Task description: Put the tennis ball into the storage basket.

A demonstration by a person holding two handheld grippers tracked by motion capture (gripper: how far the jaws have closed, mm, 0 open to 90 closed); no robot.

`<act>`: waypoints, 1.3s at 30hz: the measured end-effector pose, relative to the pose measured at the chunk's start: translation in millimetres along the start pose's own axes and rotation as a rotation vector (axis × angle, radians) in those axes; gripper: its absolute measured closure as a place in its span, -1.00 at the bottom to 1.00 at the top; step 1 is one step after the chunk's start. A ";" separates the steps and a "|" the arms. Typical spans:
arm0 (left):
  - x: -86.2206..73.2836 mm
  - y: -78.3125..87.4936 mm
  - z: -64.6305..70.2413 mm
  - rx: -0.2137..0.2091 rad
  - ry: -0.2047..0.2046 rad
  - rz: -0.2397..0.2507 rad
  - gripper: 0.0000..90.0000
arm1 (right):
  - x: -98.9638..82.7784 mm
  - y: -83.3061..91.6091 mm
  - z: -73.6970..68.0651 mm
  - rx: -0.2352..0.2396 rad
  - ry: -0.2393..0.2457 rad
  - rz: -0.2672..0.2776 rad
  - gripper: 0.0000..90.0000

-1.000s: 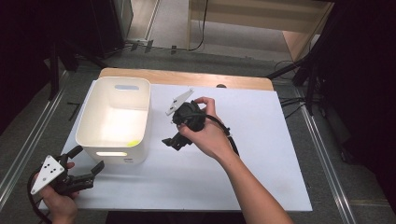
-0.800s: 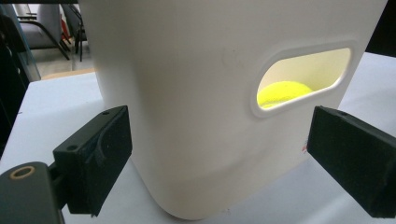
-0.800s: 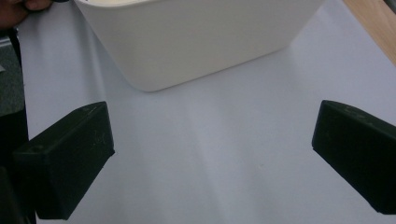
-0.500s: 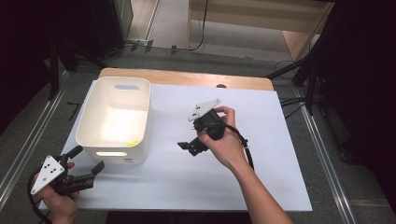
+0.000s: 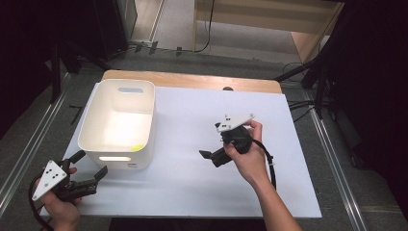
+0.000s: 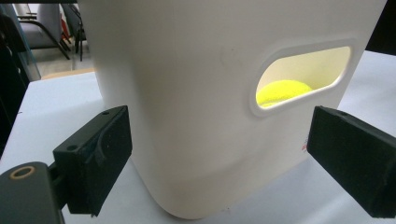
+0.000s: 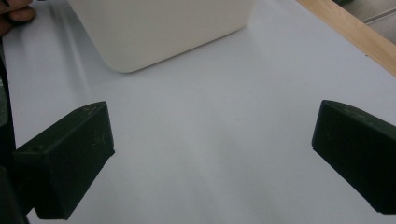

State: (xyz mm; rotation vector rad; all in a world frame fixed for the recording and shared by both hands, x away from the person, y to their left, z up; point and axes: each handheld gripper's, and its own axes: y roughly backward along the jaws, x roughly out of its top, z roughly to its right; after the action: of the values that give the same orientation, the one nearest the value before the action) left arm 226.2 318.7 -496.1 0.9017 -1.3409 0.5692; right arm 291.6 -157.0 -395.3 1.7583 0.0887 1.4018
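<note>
1. A white bin stands on the left part of the white surface, its long side running away from the person.
2. Inside the bin lies a yellow-green ball. In the left gripper view it shows through the oval handle slot in the bin's near end wall; in the high view a sliver of it shows at the near right corner of the bin floor.
3. The left gripper is held at the near left corner of the surface, just in front of the bin's near end, pointing toward it.
4. Its jaws stand wide apart and hold nothing. In the left gripper view the bin's rounded corner sits between them, close but with no contact visible.
5. The grey three-cornered plate lies on top of the left gripper, above the person's left hand.
6. The right gripper is held over the bare middle of the surface, well apart from the bin, pointing left toward it.
7. Its jaws are also spread wide and empty; in the right gripper view the bare white surface lies between them and the bin stands farther off.
8. The right hand grips the right gripper's body, and a black cable loops beside the wrist.
9. A wooden edge of the surface shows along the far side.
</note>
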 end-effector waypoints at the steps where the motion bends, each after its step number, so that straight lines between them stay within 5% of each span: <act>1: 0.0 0.0 0.0 0.000 0.000 0.000 -0.84 | -2.8 1.3 -0.2 0.000 -0.005 0.006 -1.00; 17: -0.1 -0.2 0.3 -0.002 -0.001 0.002 -0.84 | -57.3 25.7 5.8 -0.051 -0.086 0.116 -1.00; 39: -0.3 0.1 0.1 0.002 0.003 0.003 -0.84 | -115.5 53.7 17.0 -0.142 -0.168 0.193 -1.00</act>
State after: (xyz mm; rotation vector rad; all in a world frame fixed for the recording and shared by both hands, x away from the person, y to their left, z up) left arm 226.0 318.7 -496.4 0.9007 -1.3396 0.5735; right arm 240.0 -262.0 -448.4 1.7933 -0.2707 1.3529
